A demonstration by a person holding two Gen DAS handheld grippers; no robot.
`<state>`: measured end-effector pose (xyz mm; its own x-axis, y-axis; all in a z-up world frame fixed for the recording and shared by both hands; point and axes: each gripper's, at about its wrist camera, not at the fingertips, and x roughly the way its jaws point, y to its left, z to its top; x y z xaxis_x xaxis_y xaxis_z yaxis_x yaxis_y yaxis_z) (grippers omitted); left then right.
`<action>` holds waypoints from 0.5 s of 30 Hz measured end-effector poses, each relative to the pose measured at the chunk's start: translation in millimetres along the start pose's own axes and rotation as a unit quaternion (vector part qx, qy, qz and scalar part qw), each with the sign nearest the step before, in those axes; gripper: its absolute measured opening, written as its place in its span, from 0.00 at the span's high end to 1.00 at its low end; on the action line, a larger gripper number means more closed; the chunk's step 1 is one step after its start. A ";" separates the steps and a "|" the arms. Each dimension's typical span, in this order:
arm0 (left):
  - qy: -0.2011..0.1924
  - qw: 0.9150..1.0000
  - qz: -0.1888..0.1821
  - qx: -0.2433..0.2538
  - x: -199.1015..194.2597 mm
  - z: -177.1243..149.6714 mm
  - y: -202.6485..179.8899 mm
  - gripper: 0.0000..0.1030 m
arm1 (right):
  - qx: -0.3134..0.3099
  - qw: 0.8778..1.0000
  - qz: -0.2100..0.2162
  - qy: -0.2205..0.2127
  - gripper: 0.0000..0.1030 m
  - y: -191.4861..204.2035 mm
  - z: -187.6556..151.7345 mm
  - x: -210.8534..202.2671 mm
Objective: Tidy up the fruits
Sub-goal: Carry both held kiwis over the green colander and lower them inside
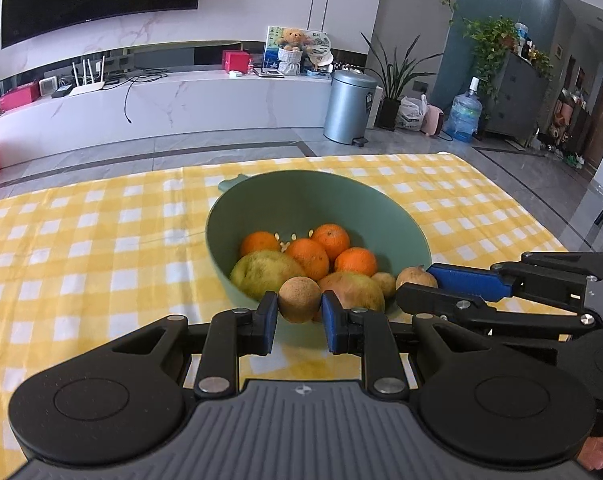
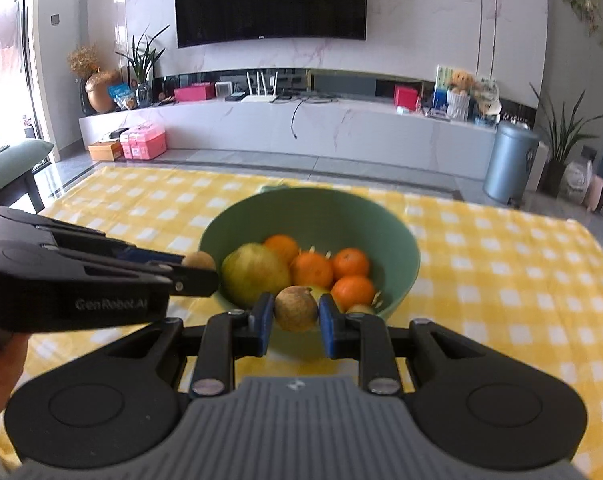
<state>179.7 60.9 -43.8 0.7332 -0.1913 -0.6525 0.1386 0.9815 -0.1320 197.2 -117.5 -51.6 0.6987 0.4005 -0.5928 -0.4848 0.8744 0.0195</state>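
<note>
Left wrist view: left gripper (image 1: 299, 307) fingers clamp a small brown fruit (image 1: 299, 299) at the near rim of the green bowl (image 1: 261, 196), which holds oranges (image 1: 307, 258). Right gripper (image 2: 292, 317) fingers clamp a second brown fruit (image 2: 295, 309) likewise.

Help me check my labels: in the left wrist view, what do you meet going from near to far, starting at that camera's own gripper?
Left gripper shut on a small brown fruit → green bowl with the oranges → far edge of the yellow checked tablecloth → grey floor → white TV cabinet.
</note>
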 end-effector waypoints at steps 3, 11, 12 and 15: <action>-0.007 1.000 -0.010 -0.007 6.6 6.9 0.9 0.75 | -0.003 1.000 -0.002 -0.008 0.80 -4.3 3.4 6.1; -0.010 1.000 -0.008 -0.017 29.2 19.2 7.3 0.75 | -0.016 1.000 -0.018 -0.007 0.80 -5.0 14.3 31.7; -0.010 1.000 -0.006 -0.019 32.4 20.8 9.1 0.75 | -0.018 1.000 -0.019 -0.006 0.80 -4.5 15.6 35.4; -0.011 1.000 -0.007 -0.026 40.0 23.1 16.3 0.75 | -0.027 0.999 -0.022 -0.004 0.80 -2.0 19.6 47.5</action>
<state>226.7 69.4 -54.8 0.7454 -0.2046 -0.6344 0.1150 0.9769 -0.1798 241.7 -94.8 -64.0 0.7243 0.3641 -0.5855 -0.4812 0.8751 -0.0510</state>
